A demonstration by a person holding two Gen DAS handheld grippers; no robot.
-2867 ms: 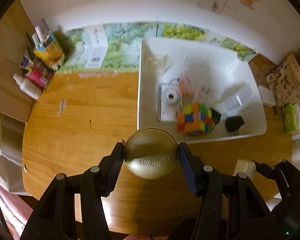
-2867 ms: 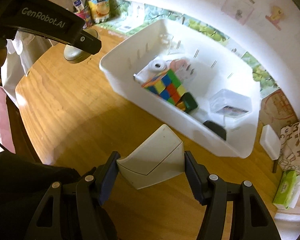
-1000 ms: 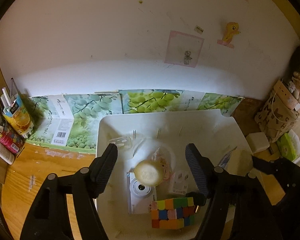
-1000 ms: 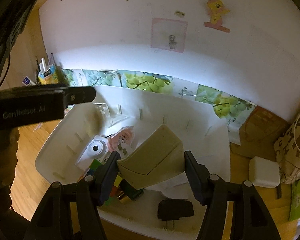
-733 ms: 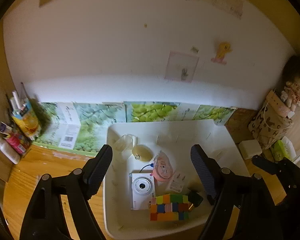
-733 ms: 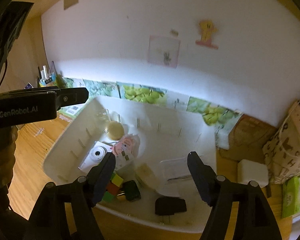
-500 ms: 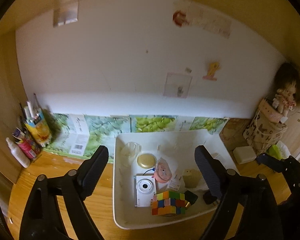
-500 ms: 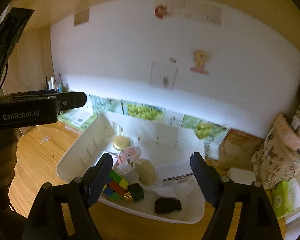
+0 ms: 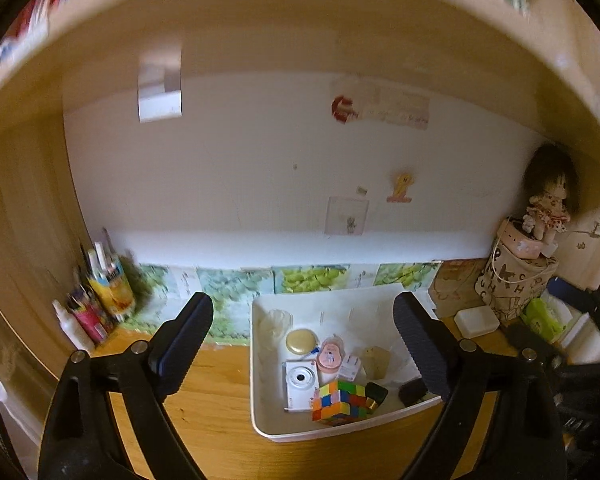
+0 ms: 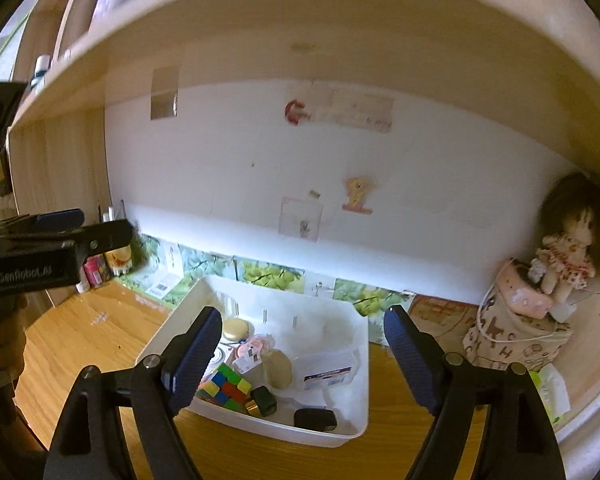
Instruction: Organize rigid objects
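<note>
Left gripper [image 9: 303, 340]: jaws spread wide, just been opening, nothing between them; bin ahead and below.
Right gripper [image 10: 302, 344]: jaws also apart, just been opening, empty.
Bin [image 9: 260, 412]: white plastic, stiff, thin smooth walls; sits on the wooden desk [image 9: 212, 420] under both grippers.
Gold tin [image 9: 300, 341]: round, flat, hard metal, likely light and slippery; lies in the bin; best pinched across its rim.
Beige box [image 10: 280, 368]: rigid, smooth, probably light; stands in the bin; take by its flat sides.
Puzzle cube [image 9: 338, 402]: hard coloured plastic, flat faces suit the pads.

- A home desk nook: wooden desk [image 9: 204, 412] beneath a shelf [image 10: 340, 24].
- Stickers [image 10: 357, 194] on the wall above the desk.
- Doll [image 10: 568, 248] at the desk's right end, bottles [image 9: 96, 300] at its left.
</note>
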